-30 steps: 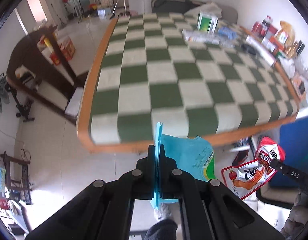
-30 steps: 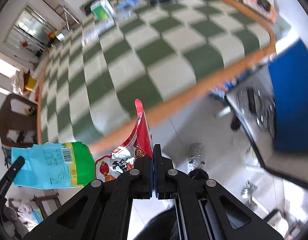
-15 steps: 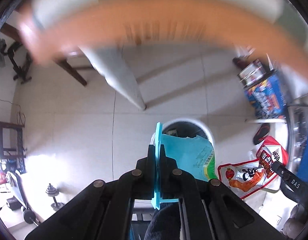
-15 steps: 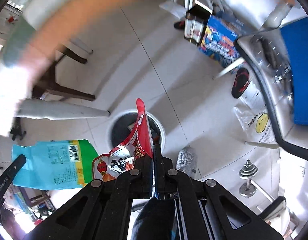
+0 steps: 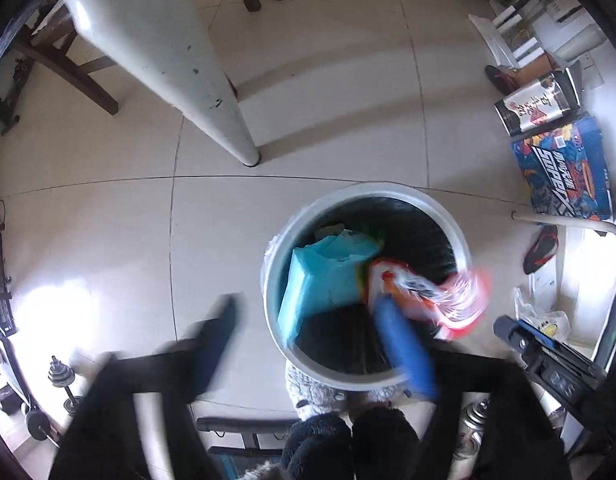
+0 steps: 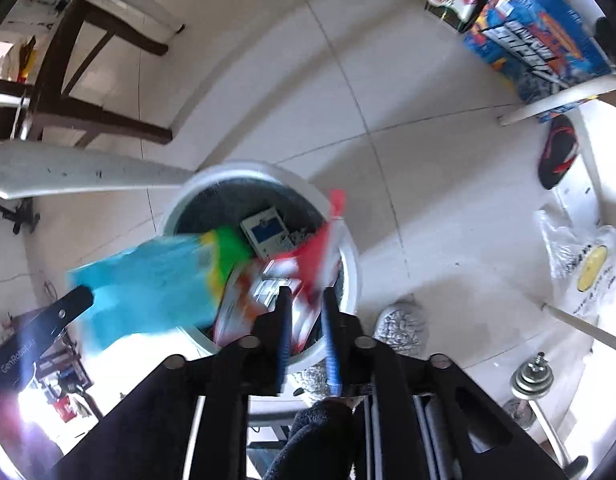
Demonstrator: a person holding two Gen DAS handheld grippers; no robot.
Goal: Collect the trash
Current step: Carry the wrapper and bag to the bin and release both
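Blue pads line the jaws of the left gripper, which stand wide apart and have just been opening; nothing lies between them. Directly ahead of the fingertips, the teal snack bag is free of the pads and sits inside the white trash bin, leaning against the near wall of its dark liner.

The right gripper has also just been opening. Its jaws are parted by a narrow gap, and the red snack bag lies between and just ahead of them, motion-blurred; the pads do not appear to press on it. From the left wrist view, this bag drapes across the bin rim on the side nearer the right gripper, partly inside and partly out.

Further ahead, a white and blue carton rests at the bottom of the bin. Beyond the bin, a white table leg meets the tiled floor.

Handling, as a judgement: both bags are thin, empty film, very light, limp and slick. They flutter and can catch on the rim rather than drop cleanly. If the red bag hangs up, pinch it again at a flat sealed edge, where the film is doubled and least likely to slip.
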